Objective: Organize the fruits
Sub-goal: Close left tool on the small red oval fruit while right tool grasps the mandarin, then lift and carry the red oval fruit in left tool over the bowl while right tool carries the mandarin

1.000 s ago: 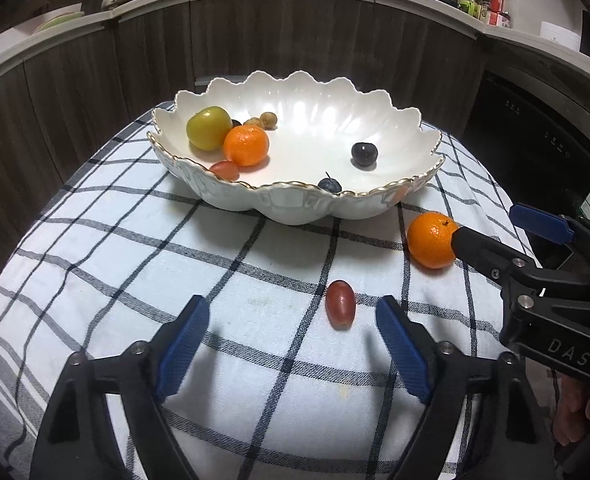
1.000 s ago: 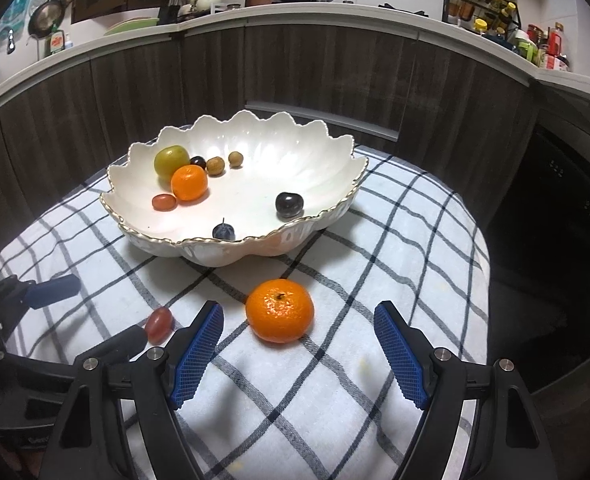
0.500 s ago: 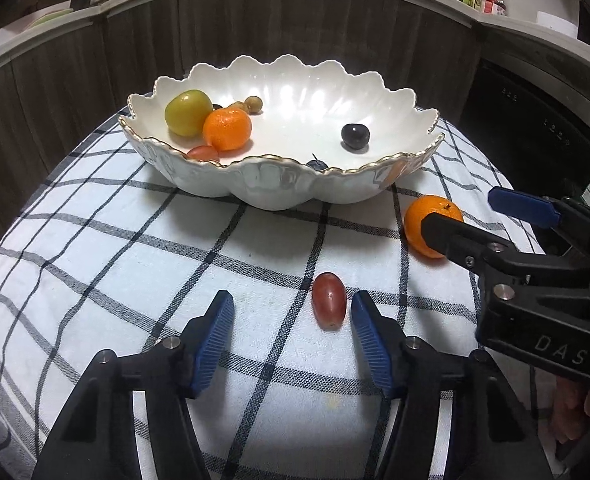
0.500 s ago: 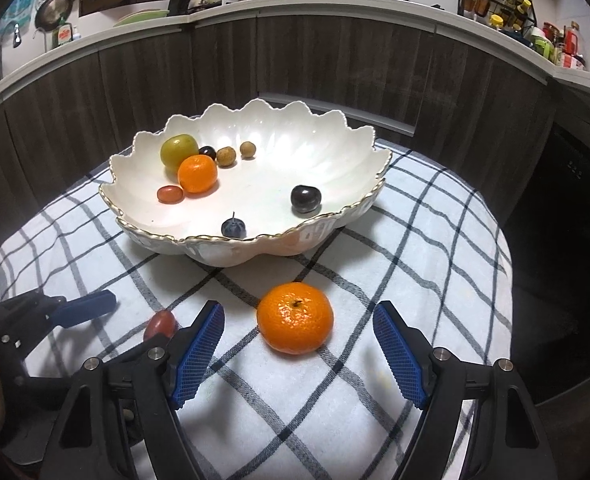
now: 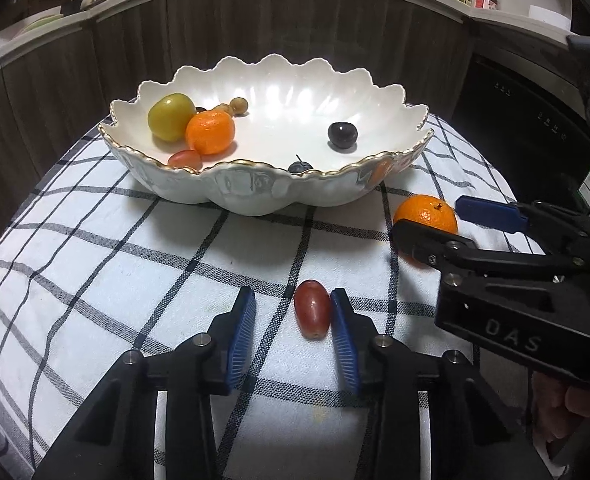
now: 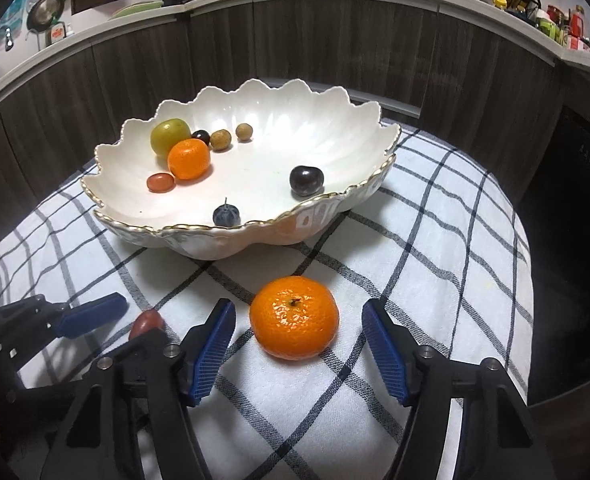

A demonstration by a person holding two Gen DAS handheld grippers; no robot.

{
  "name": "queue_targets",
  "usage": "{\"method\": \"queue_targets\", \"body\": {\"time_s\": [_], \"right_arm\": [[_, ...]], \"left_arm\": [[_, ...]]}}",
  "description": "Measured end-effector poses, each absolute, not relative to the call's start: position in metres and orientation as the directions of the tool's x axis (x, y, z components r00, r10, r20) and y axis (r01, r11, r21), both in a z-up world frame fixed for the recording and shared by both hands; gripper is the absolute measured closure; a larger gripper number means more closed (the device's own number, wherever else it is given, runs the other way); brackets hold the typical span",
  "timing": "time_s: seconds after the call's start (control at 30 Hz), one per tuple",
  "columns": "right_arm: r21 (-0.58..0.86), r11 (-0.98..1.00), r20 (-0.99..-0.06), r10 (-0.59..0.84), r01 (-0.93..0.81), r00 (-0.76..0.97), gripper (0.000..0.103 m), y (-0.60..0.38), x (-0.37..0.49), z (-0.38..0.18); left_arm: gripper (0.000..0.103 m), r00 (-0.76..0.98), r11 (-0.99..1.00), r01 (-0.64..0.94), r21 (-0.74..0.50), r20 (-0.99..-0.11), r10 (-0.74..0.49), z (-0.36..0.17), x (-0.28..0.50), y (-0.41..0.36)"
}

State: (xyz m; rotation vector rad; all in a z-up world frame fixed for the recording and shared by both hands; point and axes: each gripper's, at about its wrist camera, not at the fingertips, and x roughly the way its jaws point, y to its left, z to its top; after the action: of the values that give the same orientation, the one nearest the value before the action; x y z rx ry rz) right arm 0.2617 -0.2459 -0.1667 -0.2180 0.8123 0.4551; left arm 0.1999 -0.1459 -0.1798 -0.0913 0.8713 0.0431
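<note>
A small red oval fruit (image 5: 313,314) lies on the checked cloth between the pads of my left gripper (image 5: 293,320). Its jaws are closing: the right pad touches the fruit, the left pad stands apart. A mandarin (image 6: 294,317) sits between the pads of my right gripper (image 6: 297,344), whose jaws are also closing, with a gap on each side. Behind both stands a white scalloped bowl (image 5: 255,166) with a gold rim, holding a green fruit, another mandarin, a red fruit and several dark and brown ones. The right wrist view shows the bowl (image 6: 255,222) and the left gripper (image 6: 123,324).
The checked cloth (image 6: 435,240) covers a rounded table that drops off into dark on the right. Dark wood cabinet fronts (image 5: 295,24) curve behind the bowl, with a cluttered counter above. A hand (image 5: 567,400) holds the right gripper at the lower right of the left wrist view.
The left jaws have narrowed a lot around the red fruit. The right jaws have narrowed somewhat around the mandarin, and that gripper has come a little lower and closer to it.
</note>
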Motion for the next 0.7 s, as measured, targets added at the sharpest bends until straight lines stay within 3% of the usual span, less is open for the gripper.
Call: {"method": "queue_targets", "body": {"time_s": [0.23, 0.7], "right_arm": [[0.01, 0.877, -0.758, 0.32, -0.481, 0.568, 0.054, -0.2438, 0.266, -0.1761], [0.037, 0.896, -0.75, 0.318, -0.443, 0.58, 0.055, -0.2492, 0.2586, -0.1691]], "left_arm": [[0.084, 0.647, 0.996, -0.045, -0.081, -0.761, -0.032, -0.179, 0.199, -0.1468], [0.085, 0.649, 0.995, -0.04, -0.09, -0.76, -0.042, -0.1738, 0.1969, -0.1435]]}}
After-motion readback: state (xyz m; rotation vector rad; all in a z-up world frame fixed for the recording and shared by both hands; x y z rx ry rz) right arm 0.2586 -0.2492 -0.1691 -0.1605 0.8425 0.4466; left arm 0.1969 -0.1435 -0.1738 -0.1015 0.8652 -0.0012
